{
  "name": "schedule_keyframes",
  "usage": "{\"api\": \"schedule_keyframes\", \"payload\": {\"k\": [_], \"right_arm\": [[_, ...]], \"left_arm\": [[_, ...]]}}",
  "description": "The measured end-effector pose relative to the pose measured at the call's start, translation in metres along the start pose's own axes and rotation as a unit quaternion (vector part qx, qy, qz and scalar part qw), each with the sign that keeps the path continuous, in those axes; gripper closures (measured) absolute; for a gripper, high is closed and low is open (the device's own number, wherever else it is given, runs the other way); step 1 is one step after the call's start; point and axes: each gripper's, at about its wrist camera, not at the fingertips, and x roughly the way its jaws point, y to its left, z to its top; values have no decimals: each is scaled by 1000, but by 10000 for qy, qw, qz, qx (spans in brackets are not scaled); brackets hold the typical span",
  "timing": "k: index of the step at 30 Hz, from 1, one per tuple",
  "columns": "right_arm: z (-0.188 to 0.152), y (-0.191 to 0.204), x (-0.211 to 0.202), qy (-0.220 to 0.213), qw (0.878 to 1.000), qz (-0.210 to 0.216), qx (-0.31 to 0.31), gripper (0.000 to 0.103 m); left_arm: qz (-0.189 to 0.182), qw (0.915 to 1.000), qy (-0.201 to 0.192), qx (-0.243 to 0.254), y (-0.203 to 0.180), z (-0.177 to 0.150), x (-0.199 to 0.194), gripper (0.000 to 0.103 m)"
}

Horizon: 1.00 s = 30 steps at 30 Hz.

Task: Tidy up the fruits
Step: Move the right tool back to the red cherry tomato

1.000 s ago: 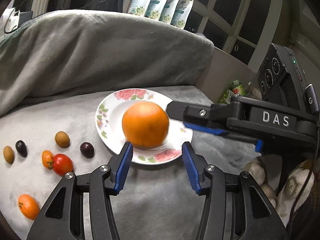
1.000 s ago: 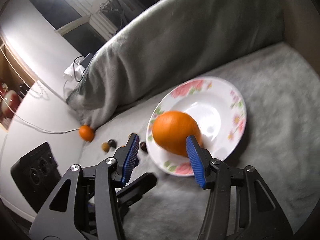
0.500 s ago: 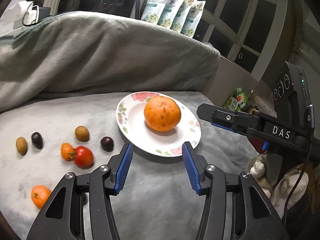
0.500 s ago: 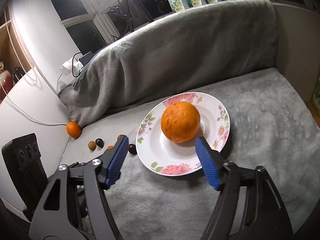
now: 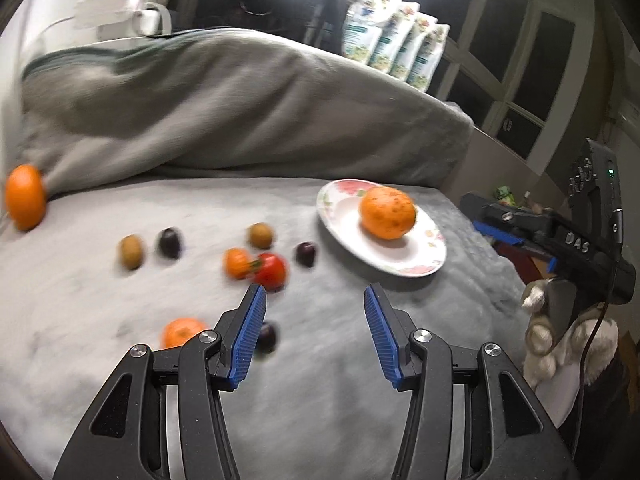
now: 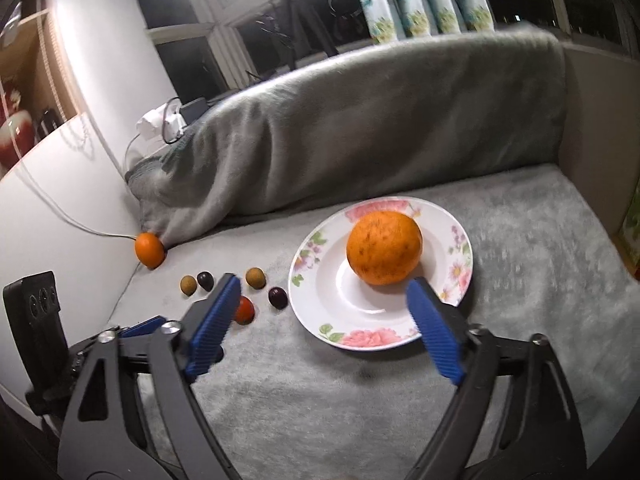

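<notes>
A large orange sits on a white floral plate on the grey blanket. Left of the plate lie several small fruits: a red tomato, a small orange fruit, dark plums, brown kiwis, and a mandarin. Another orange rests at the pillow's foot. My left gripper is open and empty above the blanket. My right gripper is open wide and empty, in front of the plate.
A grey pillow runs along the back. Pouches stand on the sill behind it. A white wall and cable bound the left side. The right gripper's body shows at the right of the left wrist view.
Both grippers have drawn back from the plate, leaving the large orange on it. The right gripper opened wider. The left gripper swung left, bringing more small fruits into view.
</notes>
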Motion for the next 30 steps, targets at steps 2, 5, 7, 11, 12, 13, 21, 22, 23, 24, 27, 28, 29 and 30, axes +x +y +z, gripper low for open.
{"api": "schedule_keyframes", "payload": {"k": [2, 5, 7, 11, 12, 13, 21, 22, 23, 24, 27, 28, 29, 30], "right_arm": [[0, 8, 0, -20, 9999, -47, -150, 13], [-1, 17, 3, 27, 9995, 11, -301, 13], [-2, 23, 6, 69, 9992, 53, -385, 13], [-7, 34, 14, 144, 9984, 83, -537, 13], [-9, 36, 16, 188, 9982, 123, -564, 13], [-10, 38, 19, 244, 9978, 153, -593, 13], [-17, 56, 40, 563, 9947, 424, -744, 28], [-18, 59, 43, 608, 9941, 454, -773, 30], [-19, 62, 46, 651, 9934, 478, -811, 34], [-20, 64, 49, 699, 9927, 504, -845, 39], [-22, 73, 61, 892, 9895, 606, -960, 44], [-24, 77, 67, 953, 9883, 613, -1022, 45], [-25, 79, 70, 988, 9875, 610, -1065, 46], [-26, 82, 74, 1031, 9866, 603, -1110, 49]], "left_arm": [[129, 9999, -19, -44, 10, -4, -7, 53], [313, 9994, -35, -107, 23, -11, -17, 53], [410, 9991, -41, -132, 30, -17, -21, 53], [549, 9981, 29, -269, 43, -27, -25, 53], [566, 9979, 42, -298, 46, -29, -25, 53], [594, 9977, 54, -326, 48, -32, -26, 53], [624, 9970, 131, -435, 60, -38, -23, 53], [609, 9970, 145, -453, 61, -39, -22, 53], [581, 9970, 166, -491, 62, -39, -20, 53], [550, 9969, 185, -526, 64, -39, -19, 53], [508, 9969, 222, -563, 65, -39, -13, 53], [506, 9969, 228, -562, 65, -38, -12, 53], [504, 9968, 238, -567, 66, -38, -11, 53], [504, 9967, 251, -580, 67, -38, -9, 53]]}}
